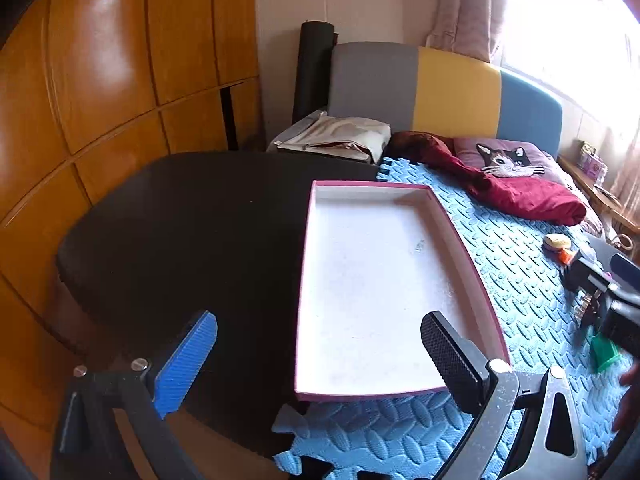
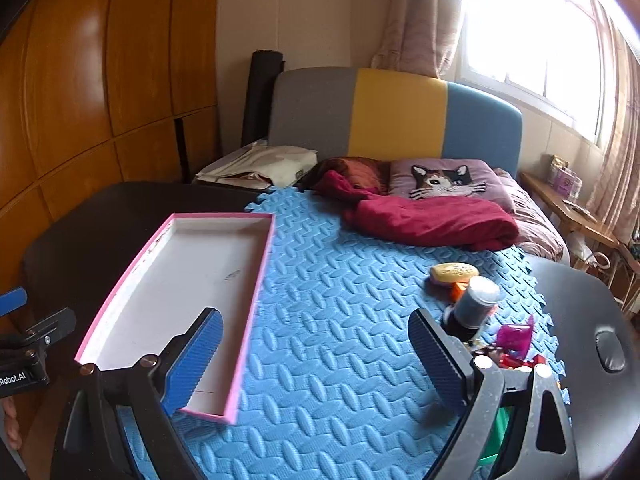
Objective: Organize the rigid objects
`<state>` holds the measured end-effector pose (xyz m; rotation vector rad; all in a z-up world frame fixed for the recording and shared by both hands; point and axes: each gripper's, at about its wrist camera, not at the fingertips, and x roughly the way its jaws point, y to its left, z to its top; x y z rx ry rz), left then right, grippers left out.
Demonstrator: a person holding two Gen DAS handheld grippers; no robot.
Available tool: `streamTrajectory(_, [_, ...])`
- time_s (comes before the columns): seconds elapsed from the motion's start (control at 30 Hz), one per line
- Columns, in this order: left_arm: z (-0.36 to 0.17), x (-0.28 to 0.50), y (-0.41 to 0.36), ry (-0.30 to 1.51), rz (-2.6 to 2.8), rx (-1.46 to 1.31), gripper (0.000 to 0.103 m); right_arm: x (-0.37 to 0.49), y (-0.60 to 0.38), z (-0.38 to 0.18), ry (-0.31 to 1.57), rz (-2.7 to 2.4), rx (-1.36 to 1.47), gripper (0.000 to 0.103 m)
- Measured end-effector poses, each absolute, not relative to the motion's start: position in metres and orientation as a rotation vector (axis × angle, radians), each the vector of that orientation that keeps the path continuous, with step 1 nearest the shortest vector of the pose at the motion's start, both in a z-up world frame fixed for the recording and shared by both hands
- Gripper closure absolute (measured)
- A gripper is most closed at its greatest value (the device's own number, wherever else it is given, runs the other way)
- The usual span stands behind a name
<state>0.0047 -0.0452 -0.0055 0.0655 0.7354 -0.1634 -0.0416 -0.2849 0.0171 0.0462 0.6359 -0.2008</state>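
A shallow pink-rimmed tray (image 1: 316,216) with a white inside lies on the blue foam mat (image 1: 516,280); it also shows in the right wrist view (image 2: 256,296). My left gripper (image 1: 320,364) is open and empty over the tray's near end. My right gripper (image 2: 316,360) is open and empty above the mat (image 2: 340,280), right of the tray. Small objects lie to its right: a yellow oval piece (image 2: 456,271), a dark cylinder (image 2: 476,304), a magenta cup (image 2: 516,336), red bits (image 2: 516,360). The yellow piece (image 1: 556,241) and a green block (image 1: 604,352) show in the left wrist view.
The mat lies on a black table (image 1: 180,224) beside a bed with a red blanket (image 2: 432,220) and a cat pillow (image 2: 440,178). A wooden wardrobe (image 1: 100,80) stands at the left. A black mouse (image 2: 610,350) sits on the table's right part.
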Motion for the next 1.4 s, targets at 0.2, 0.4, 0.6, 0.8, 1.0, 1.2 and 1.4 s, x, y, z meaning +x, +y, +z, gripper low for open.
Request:
streamTrajectory(0.2, [-0.005, 0.005, -0.063, 0.74, -0.221, 0.094, 0.0, -0.052, -0.343, 0.029, 0.635, -0.239, 0.127, 0.007])
streamTrajectory(0.4, [-0.003, 0.005, -0.085, 0.737, -0.304, 0.127, 0.0, -0.063, -0.409, 0.039, 0.608, -0.248, 0.257, 0.007])
streamTrajectory(0.6, [0.001, 0.018, -0.11, 0.788, -0.455, 0.066, 0.0, -0.059, -0.471, 0.023, 0.64, -0.28, 0.366, 0.007])
streamTrajectory(0.8, [0.0, 0.041, -0.144, 0.9, -0.568, -0.054, 0.0, -0.076, -0.514, 0.001, 0.579, -0.37, 0.475, 0.007])
streamTrajectory(1.0, [-0.002, 0.062, -0.213, 0.932, -0.601, 0.093, 0.0, -0.087, -0.537, -0.008, 0.558, -0.41, 0.578, 0.008])
streamTrajectory(1.2, [-0.004, 0.063, -0.289, 0.924, -0.75, 0.204, 0.004, -0.092, -0.547, -0.009, 0.541, -0.413, 0.646, 0.008])
streamTrajectory(1.4, [-0.013, 0.058, -0.363, 0.932, -0.882, 0.289, 0.014, -0.099, -0.549, -0.006, 0.516, -0.437, 0.649, 0.008])
